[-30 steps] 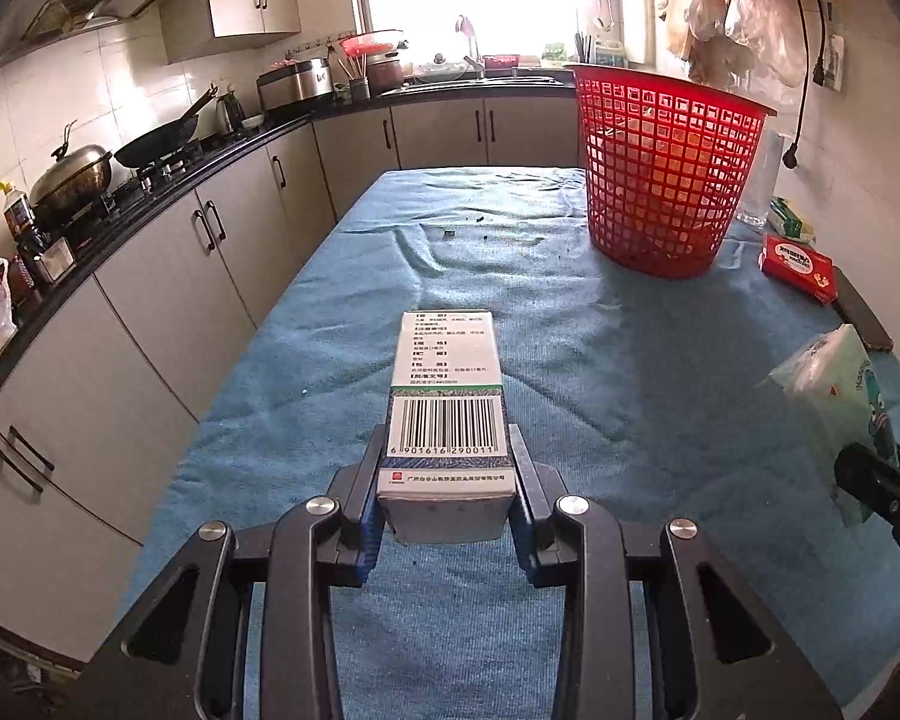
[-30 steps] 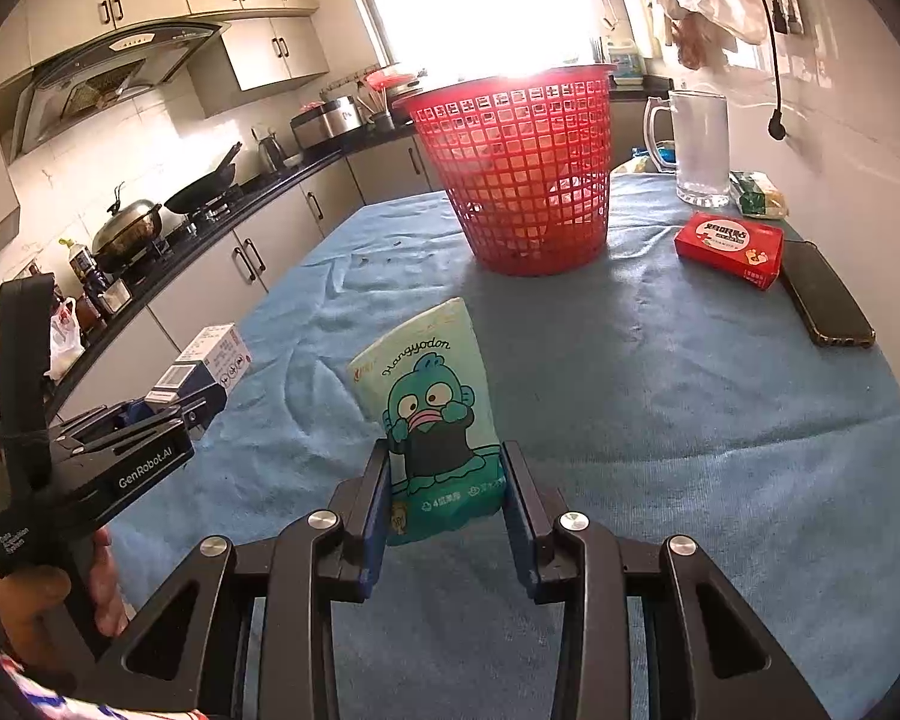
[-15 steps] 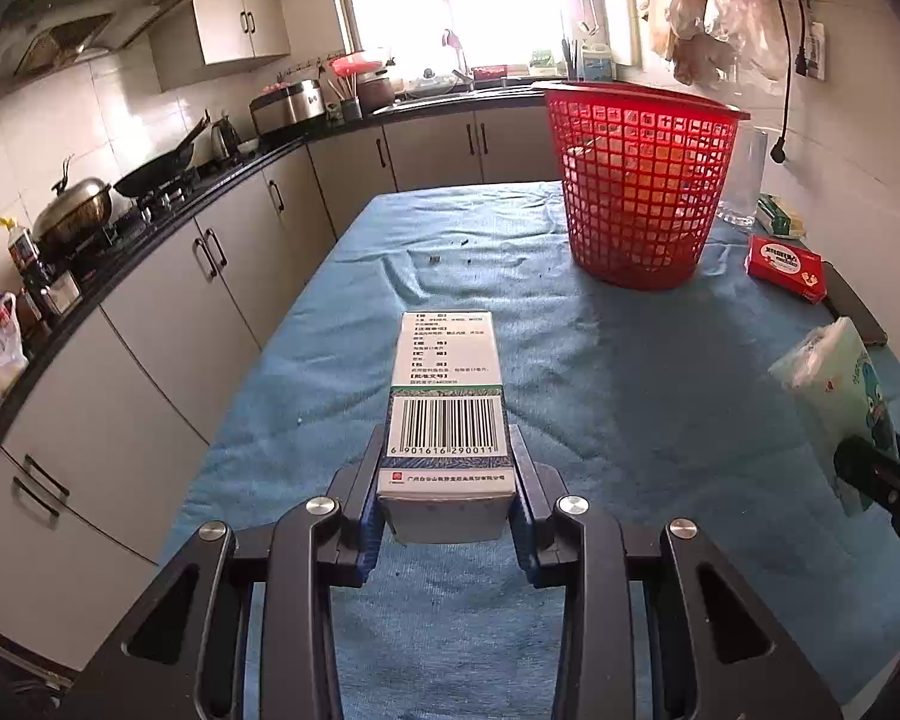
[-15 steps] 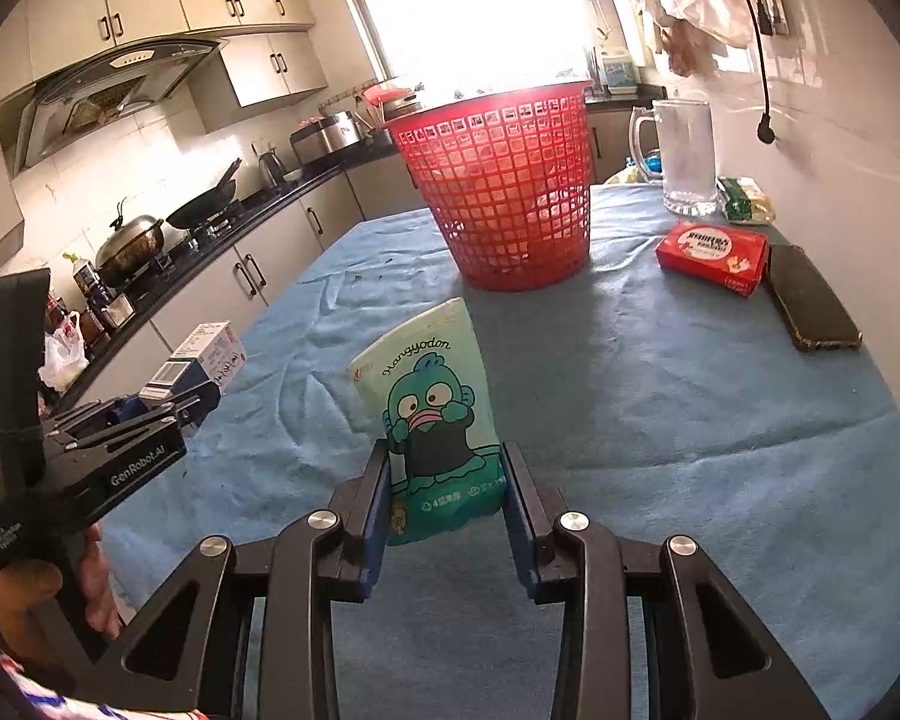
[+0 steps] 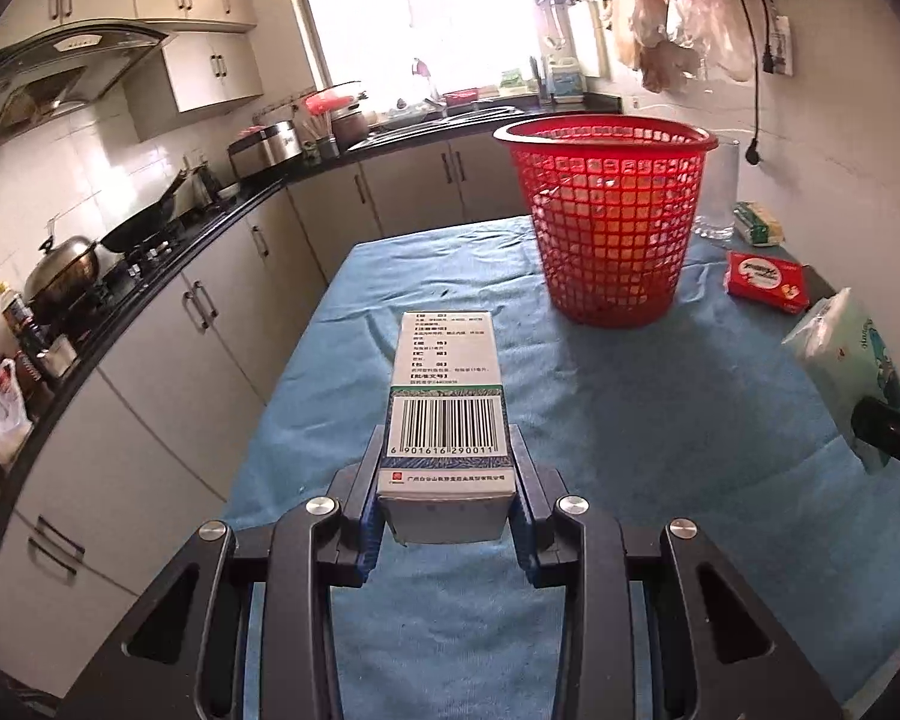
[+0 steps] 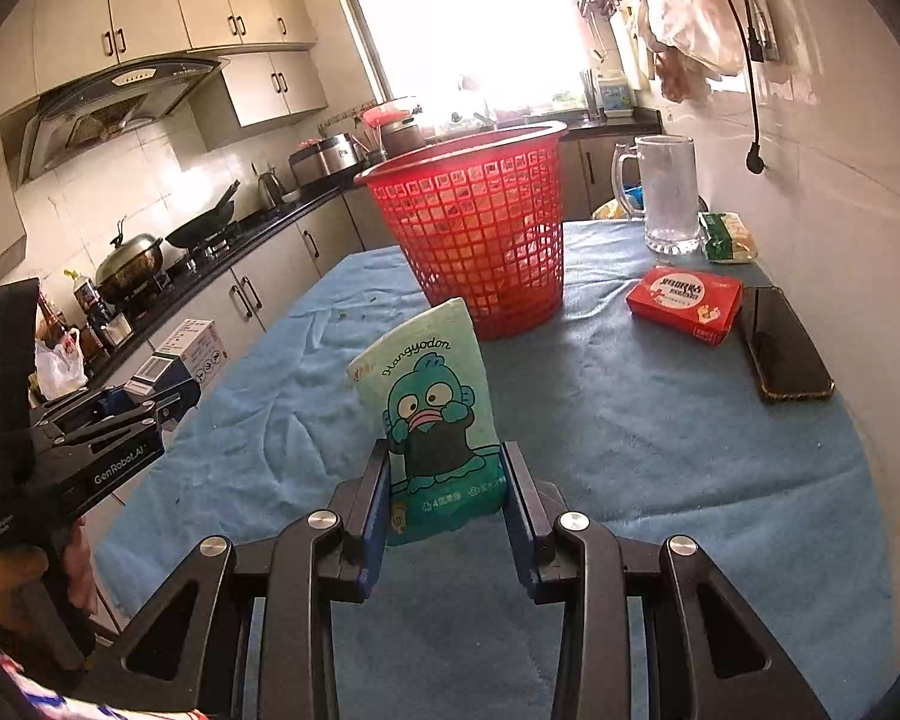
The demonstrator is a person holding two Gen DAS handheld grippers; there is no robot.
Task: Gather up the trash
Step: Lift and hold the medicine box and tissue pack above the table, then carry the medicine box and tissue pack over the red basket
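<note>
Both tools have risen since the earlier frames. Left wrist view: left tool [image 5: 447, 501] clamps a white barcoded cardboard box [image 5: 447, 414] above the blue-cloth bench [image 5: 660, 420]; red mesh plastic basket [image 5: 609, 222] stands ahead. Right wrist view: right tool [image 6: 444, 516] clamps a green cartoon-printed tissue pack [image 6: 432, 414], near the basket [image 6: 480, 228].

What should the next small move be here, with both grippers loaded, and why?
Probably carry both forward over the red basket. The left gripper grips the white box, the right gripper the tissue pack; the basket stands ahead, open-topped.
</note>
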